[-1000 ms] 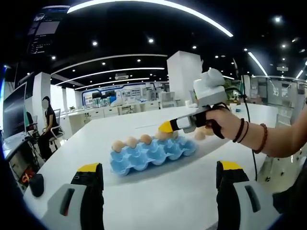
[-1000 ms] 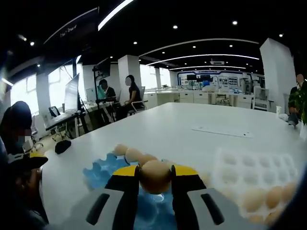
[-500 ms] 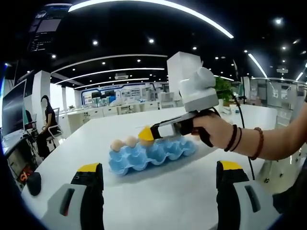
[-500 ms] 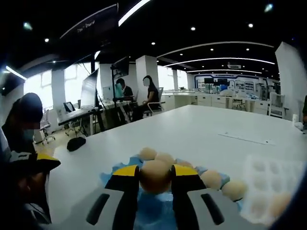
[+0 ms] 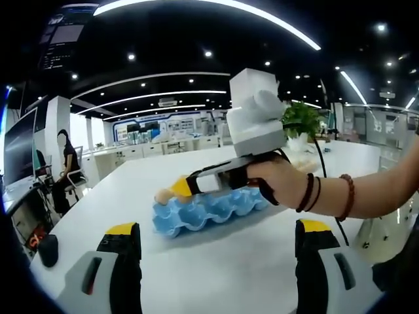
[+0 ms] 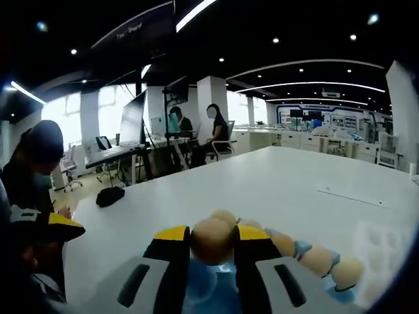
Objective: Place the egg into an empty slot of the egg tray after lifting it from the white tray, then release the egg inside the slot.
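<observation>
Right hand-held gripper (image 6: 211, 243) is clamped on the egg (image 6: 211, 239) and hangs over the blue egg tray (image 5: 209, 208), whose long axis runs along the tabletop (image 5: 216, 261); the slots lie directly below. Left hand-held gripper (image 5: 213, 252) stands apart, farther back. No legible writing.

egg tray (image 5: 209, 209): the right gripper (image 5: 171, 191) and the hand (image 5: 278, 186) are covering its far row in the left gripper view.
egg (image 6: 212, 239): the jaws are hiding its sides in the right gripper view.
white tray (image 6: 386, 242): it is looking blurred and the edge is cutting it.
slots under the egg: too blurred to tell which are empty.
</observation>
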The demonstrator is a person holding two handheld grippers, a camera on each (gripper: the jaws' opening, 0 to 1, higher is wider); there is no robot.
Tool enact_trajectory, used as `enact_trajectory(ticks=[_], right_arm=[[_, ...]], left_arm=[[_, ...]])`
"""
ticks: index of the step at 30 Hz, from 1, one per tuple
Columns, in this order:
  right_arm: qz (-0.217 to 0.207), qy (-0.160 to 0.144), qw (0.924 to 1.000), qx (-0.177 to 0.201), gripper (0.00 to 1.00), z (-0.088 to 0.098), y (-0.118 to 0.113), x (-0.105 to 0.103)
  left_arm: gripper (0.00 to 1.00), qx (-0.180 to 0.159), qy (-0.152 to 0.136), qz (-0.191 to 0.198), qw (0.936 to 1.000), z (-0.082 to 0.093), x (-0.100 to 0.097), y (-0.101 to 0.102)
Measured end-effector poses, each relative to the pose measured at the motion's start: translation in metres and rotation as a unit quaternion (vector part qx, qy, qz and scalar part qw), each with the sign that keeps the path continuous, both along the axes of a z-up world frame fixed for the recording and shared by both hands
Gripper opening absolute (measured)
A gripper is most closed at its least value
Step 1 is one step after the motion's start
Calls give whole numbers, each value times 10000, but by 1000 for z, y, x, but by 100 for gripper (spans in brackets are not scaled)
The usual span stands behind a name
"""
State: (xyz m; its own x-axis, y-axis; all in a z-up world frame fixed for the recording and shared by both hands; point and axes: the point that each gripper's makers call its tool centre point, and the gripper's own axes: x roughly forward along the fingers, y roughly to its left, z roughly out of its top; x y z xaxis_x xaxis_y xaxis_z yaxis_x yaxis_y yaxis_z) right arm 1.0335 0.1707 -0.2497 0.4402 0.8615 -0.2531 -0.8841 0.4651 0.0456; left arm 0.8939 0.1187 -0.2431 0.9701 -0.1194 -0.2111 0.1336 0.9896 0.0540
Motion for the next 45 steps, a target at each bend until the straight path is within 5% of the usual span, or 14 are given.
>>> enact_trajectory(ticks=[19, 45], right_arm=[[228, -576, 9978, -226, 27, 0, 24, -6], [736, -776, 9930, -504, 27, -21, 41, -9]], left_arm=[[100, -10, 50, 53, 10000, -5, 0, 12], [100, -43, 65, 174, 9998, -8, -1, 21]])
